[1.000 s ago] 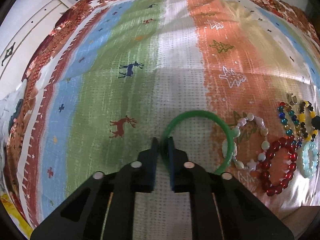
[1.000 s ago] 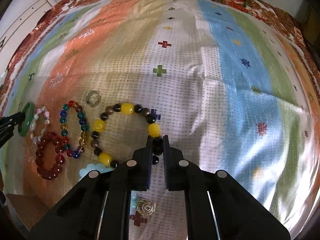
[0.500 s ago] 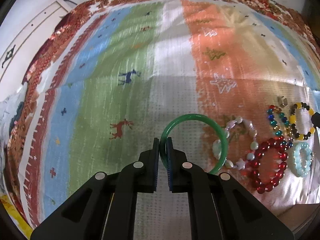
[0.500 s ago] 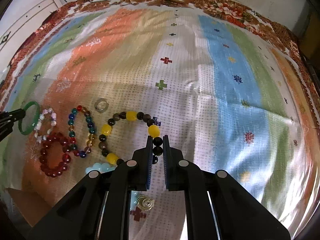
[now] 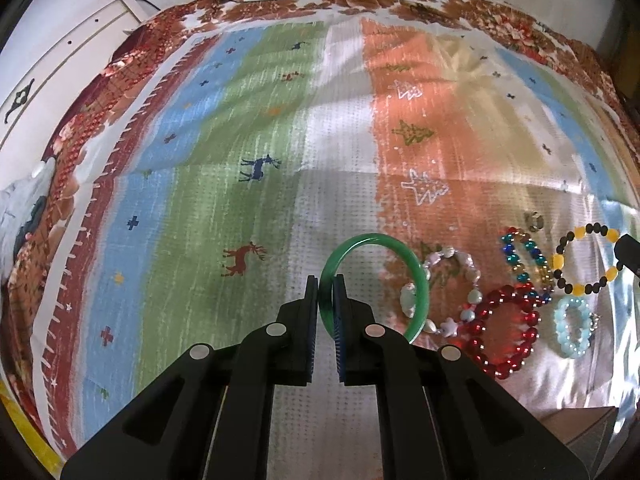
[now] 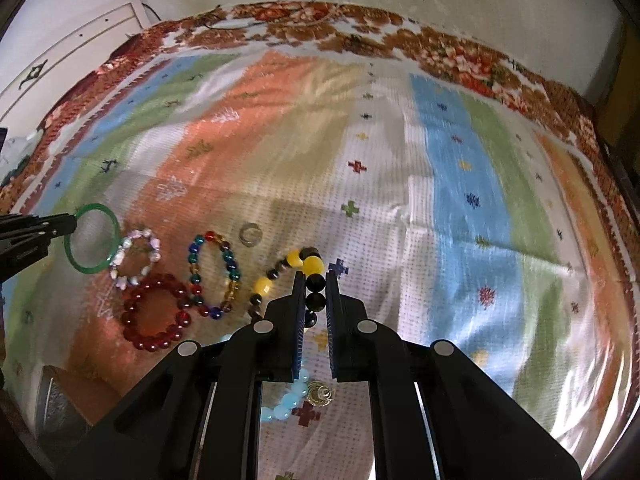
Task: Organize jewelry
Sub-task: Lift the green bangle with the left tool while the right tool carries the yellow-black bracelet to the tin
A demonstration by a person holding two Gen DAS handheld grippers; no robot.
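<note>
My left gripper [image 5: 326, 286] is shut on a green bangle [image 5: 416, 276] and holds it raised above the striped cloth; the bangle also shows in the right wrist view [image 6: 94, 242]. My right gripper [image 6: 312, 286] is shut on a yellow-and-black bead bracelet [image 6: 304, 266], lifted off the cloth; it also shows in the left wrist view [image 5: 582, 260]. On the cloth lie a pale pearl bracelet [image 5: 452, 292], a red bead bracelet [image 5: 504, 330], a multicolour bead bracelet [image 5: 524, 256], a light blue bracelet [image 5: 574, 326] and a silver ring [image 5: 534, 222].
A striped patterned cloth [image 5: 256, 128] covers the bed. A small gold piece [image 6: 320, 394] lies under my right gripper next to the light blue bracelet [image 6: 286, 404]. A white cabinet [image 5: 52, 64] stands at the left. The bed's near edge [image 6: 60, 404] is close.
Both grippers have risen and pulled back from the cloth. The green bangle and the yellow-and-black bracelet have come up with them. The other jewelry has stayed in place.
</note>
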